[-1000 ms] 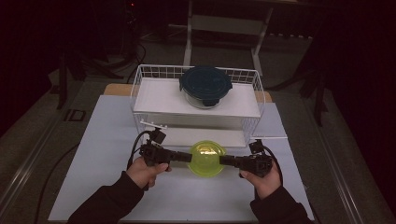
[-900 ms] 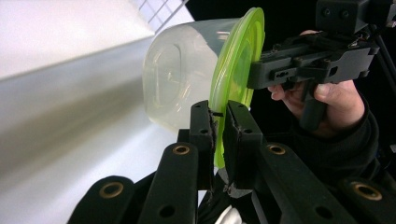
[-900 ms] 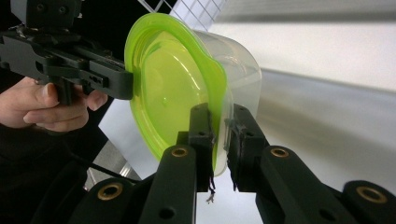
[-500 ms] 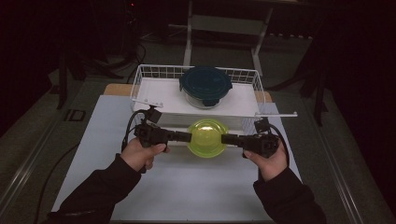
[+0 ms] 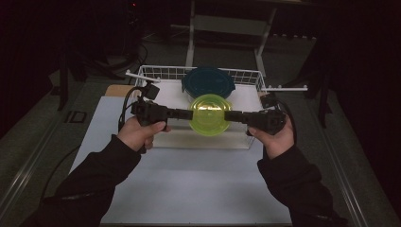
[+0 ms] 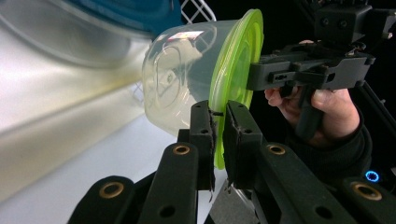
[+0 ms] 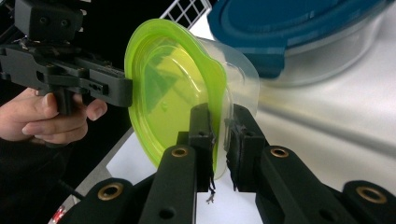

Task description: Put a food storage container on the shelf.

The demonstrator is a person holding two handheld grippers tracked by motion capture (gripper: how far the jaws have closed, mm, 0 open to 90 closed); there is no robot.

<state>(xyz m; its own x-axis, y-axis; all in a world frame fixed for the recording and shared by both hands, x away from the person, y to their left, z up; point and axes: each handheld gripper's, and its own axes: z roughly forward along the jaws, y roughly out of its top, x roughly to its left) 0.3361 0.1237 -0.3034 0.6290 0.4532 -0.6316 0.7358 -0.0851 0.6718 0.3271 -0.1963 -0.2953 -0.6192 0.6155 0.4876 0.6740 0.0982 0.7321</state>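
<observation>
Behind lime-lidded tub (image 5: 209, 114), half-hidden blue-lidded container (image 5: 208, 81)

wire basket (image 5: 246, 78) wall ahead, blue-lidded container (image 5: 208, 81) perhaps close behind

lime-green lid (image 5: 209, 113), dark-blue lid (image 5: 208, 81), white basket (image 5: 246, 75)

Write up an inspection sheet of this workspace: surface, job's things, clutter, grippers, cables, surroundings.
Surface: white table top, bare at the near side.
Job's things: green-lidded clear container held off the table in front of the white wire basket; blue-lidded container sits in the basket.
Clutter: nothing seen.
Grippers: left gripper and right gripper each shut on the green lid's rim, from opposite sides.
Cables: black cable loops from the left gripper.
Surroundings: dark room, metal stand behind the table.
</observation>
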